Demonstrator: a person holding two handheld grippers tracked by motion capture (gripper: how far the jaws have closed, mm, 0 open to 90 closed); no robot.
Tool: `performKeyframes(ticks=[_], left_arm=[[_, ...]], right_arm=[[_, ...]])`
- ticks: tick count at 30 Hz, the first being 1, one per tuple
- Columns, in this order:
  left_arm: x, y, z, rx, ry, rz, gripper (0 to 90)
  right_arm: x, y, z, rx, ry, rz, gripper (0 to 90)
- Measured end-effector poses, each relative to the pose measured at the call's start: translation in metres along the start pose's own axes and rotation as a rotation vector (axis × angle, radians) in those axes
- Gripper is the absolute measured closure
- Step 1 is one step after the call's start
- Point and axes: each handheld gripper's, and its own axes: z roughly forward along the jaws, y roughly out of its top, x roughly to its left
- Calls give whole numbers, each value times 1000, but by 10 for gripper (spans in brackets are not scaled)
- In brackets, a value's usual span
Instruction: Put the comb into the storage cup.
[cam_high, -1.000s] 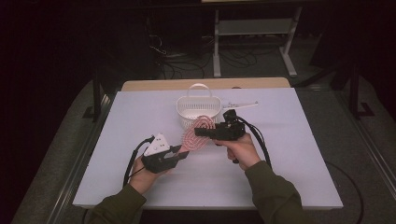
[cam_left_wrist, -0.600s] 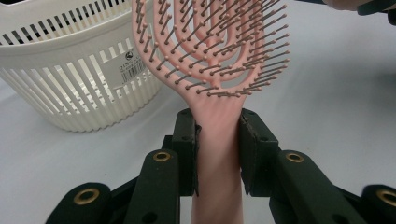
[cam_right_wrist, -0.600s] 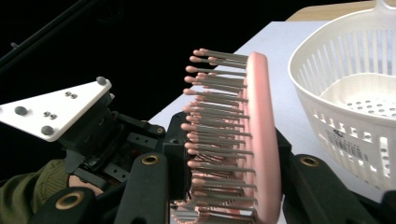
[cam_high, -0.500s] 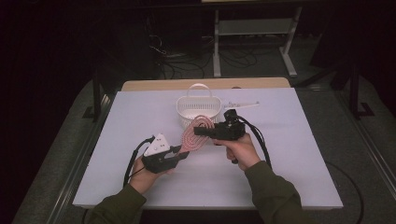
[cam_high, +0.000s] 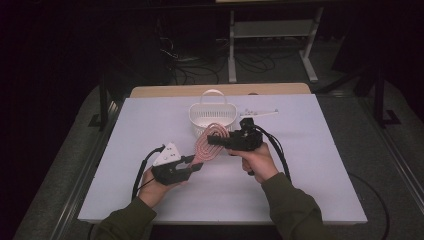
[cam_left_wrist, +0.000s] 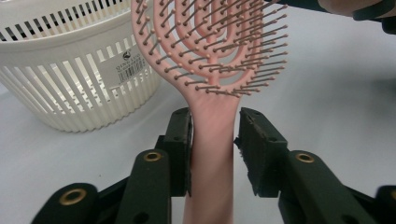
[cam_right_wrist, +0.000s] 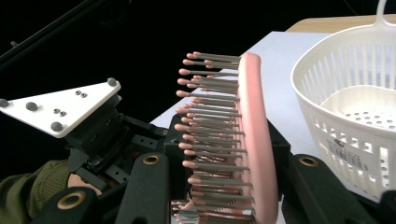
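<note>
Two tools meet over one pink hairbrush (cam_high: 209, 142), which hangs in the air just in front of the white slatted basket (cam_high: 212, 116) on the pale surface (cam_high: 310, 165). The right tool (cam_high: 216, 140), held level and pointing toward the person's left, is clamped tight on the brush's head: in the right gripper view the jaws squeeze it from both sides, bristles (cam_right_wrist: 210, 135) sticking out to the left and the smooth pink back toward the basket (cam_right_wrist: 355, 112). The left tool (cam_high: 196, 165) sits lower and nearer the person, aimed up at the handle (cam_left_wrist: 211, 154). In the left gripper view the handle runs between its jaws, lying against the left pad (cam_left_wrist: 180, 144), while a narrow gap shows before the right pad (cam_left_wrist: 254, 149). Those jaws have just been easing apart, so they no longer pinch it. Behind the basket a thin white strip (cam_high: 259, 113) lies flat on the surface.
</note>
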Motion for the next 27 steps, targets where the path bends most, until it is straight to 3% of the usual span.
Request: performKeyframes(ticks=[20, 27], left_arm=[[15, -6, -10, 39, -70, -66, 401], [18, -16, -21, 54, -79, -56, 298]], right_arm=[[-5, 2, -10, -40, -33, 5, 632], [-6, 3, -14, -54, -42, 3, 632]])
